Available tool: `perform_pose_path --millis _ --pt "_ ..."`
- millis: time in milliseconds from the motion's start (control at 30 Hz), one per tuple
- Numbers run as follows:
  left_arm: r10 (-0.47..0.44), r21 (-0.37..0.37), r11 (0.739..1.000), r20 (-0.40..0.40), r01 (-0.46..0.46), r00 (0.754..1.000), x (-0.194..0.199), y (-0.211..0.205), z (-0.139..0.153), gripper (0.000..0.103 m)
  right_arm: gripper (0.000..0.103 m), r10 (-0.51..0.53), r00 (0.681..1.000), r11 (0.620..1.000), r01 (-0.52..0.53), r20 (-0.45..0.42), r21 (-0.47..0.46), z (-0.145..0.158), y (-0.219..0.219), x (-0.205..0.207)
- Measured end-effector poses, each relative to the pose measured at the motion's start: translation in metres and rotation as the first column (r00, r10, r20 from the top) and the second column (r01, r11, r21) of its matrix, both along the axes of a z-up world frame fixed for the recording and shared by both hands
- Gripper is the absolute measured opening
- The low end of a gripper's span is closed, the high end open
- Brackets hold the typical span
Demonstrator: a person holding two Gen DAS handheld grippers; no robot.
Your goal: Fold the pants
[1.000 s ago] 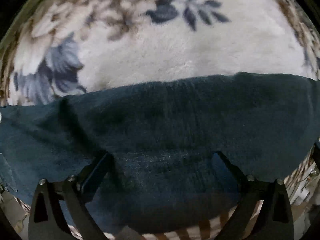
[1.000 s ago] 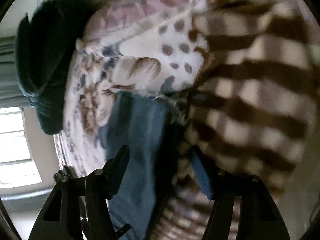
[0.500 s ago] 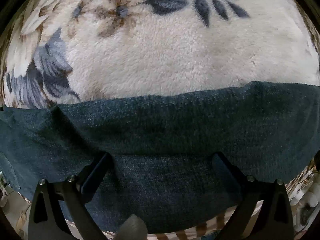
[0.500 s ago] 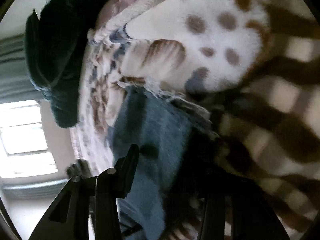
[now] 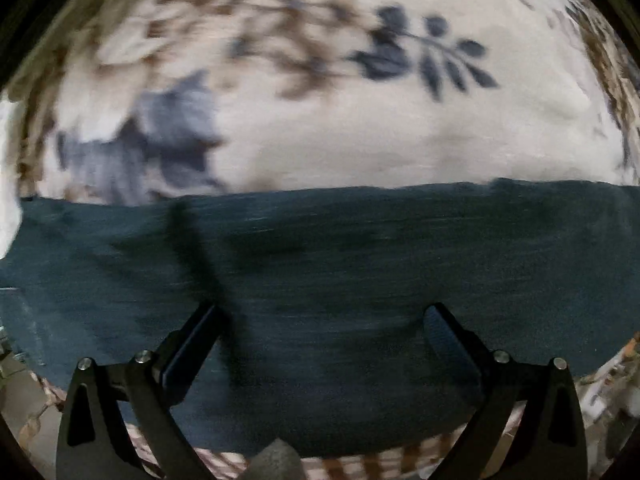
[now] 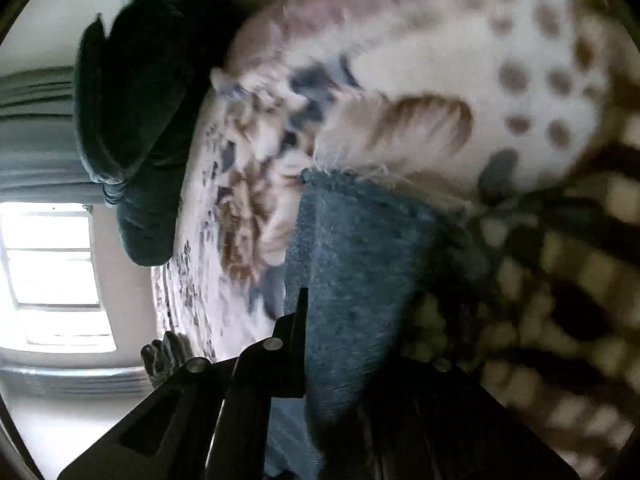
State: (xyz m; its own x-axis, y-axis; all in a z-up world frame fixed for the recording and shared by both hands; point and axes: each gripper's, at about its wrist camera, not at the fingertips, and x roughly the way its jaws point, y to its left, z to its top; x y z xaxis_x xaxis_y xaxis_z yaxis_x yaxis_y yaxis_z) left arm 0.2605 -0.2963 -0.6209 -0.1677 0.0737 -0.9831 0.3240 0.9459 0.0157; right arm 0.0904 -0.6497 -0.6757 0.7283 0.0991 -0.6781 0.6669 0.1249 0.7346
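The pants are dark blue denim (image 5: 360, 264), lying flat across a cream floral blanket (image 5: 360, 136). My left gripper (image 5: 320, 320) is open and hovers just above the denim, one finger on each side of a dark crease. In the right wrist view a pant leg (image 6: 360, 248) with a frayed hem runs between my right gripper's (image 6: 352, 344) fingers, which are closed on it. The right-hand finger is hidden in shadow.
A brown-and-cream striped blanket (image 6: 560, 280) and a spotted cream fleece (image 6: 520, 72) lie under and beside the pant leg. A dark green bundle (image 6: 136, 112) sits at the far end of the bed. A window (image 6: 52, 276) is behind.
The right gripper's fingers have closed from wide open onto the pant leg. The left gripper has pulled back a little over the denim and stays open.
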Motion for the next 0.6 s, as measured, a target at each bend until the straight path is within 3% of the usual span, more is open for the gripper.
perform_pose_path --millis 200,300,467,600 --pt "0.060 0.008 0.998 -0.005 -0.060 0.998 0.006 0.043 0.010 0.103 0.007 0.088 0.994 0.985 -0.098 -0.070 -0.144 0.063 0.044 0.028" --pt "0.122 0.000 0.993 -0.001 -0.122 0.993 0.010 0.077 0.023 0.103 0.007 0.182 0.977 0.953 -0.203 -0.113 -0.226 0.100 0.093 0.060" --pt "0.249 0.010 0.968 0.019 -0.249 0.968 0.015 0.169 0.052 0.103 0.007 0.369 0.910 0.844 -0.413 -0.189 -0.342 0.139 0.206 0.091" --pt "0.338 0.028 0.940 0.050 -0.340 0.940 0.013 0.253 0.071 0.103 0.007 0.519 0.820 0.735 -0.573 -0.243 -0.363 0.128 0.315 0.112"
